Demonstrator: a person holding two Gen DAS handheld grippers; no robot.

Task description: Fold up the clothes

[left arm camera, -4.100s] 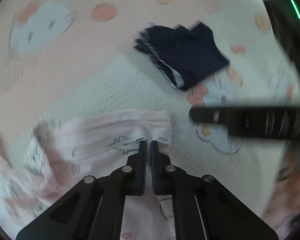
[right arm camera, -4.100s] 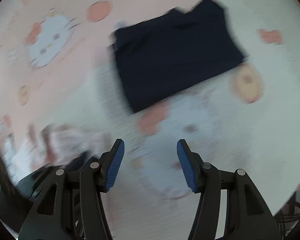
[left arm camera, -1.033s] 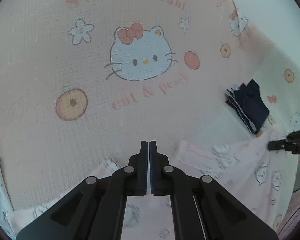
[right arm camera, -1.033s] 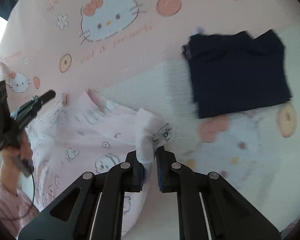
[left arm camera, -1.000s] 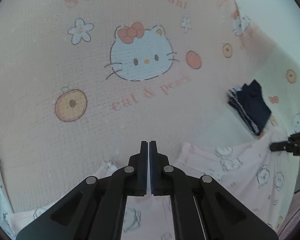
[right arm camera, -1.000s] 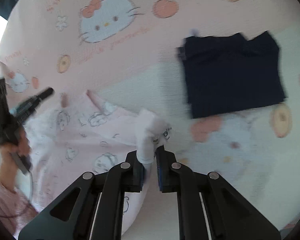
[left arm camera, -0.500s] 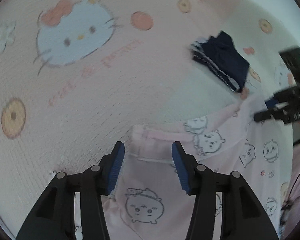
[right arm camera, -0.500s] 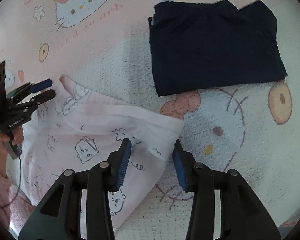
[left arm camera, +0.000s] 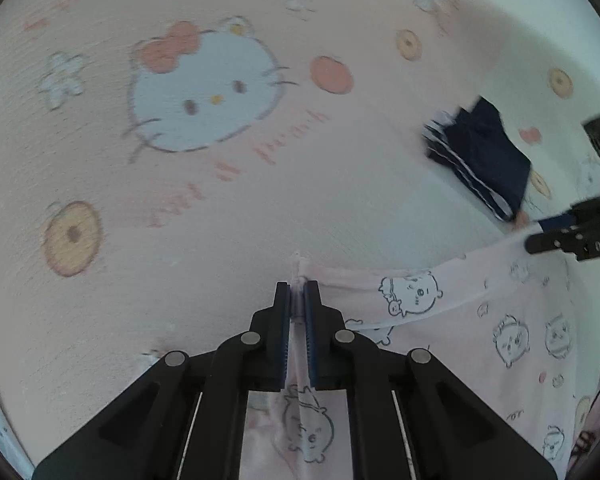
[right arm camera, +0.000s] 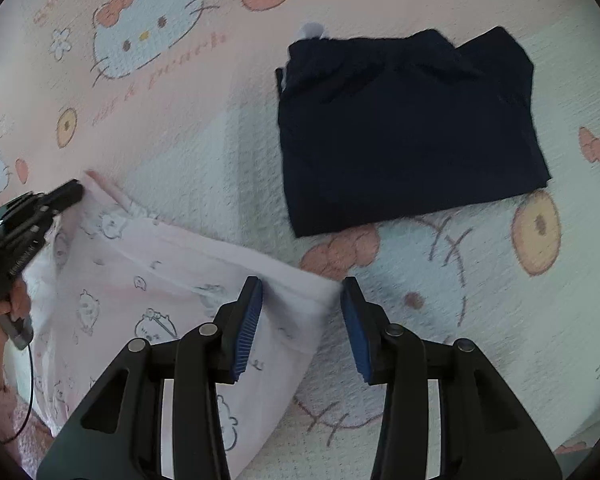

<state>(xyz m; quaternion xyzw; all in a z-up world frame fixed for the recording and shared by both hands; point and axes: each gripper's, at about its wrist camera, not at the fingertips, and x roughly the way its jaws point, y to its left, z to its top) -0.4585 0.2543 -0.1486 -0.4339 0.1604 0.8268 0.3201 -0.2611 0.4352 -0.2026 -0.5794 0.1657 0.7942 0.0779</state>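
My left hand-held gripper (left arm camera: pixel 297 300) is pinching a corner of the pale pink cotton garment printed with small cartoon animal faces (left arm camera: pixel 480 320), its jaws pressed almost together with a ridge of the fabric caught between the blue pads. From that pinch the garment's top edge runs off to the right, toward my other tool.

My right hand-held gripper (right arm camera: pixel 302 320) hangs spread wide over the garment's opposite corner (right arm camera: pixel 300 292). That folded corner lies between the two blue pads; I cannot tell whether either pad touches the cloth.

The garment lies flat on a pink and white textured bedsheet printed with cartoon cats, peaches and round biscuits (right arm camera: pixel 180 128). It spreads from the right tool toward the left tool (right arm camera: pixel 48 204), which shows at the far edge of the right view, with a hand (right arm camera: pixel 14 296) around its grip.

I count two garments: the pink one, and one folded dark navy garment with white side stripes (right arm camera: pixel 404 128) that rests on the sheet just beyond the pink corner, apart from it. I count two tools, one at each upper corner of the pink piece.
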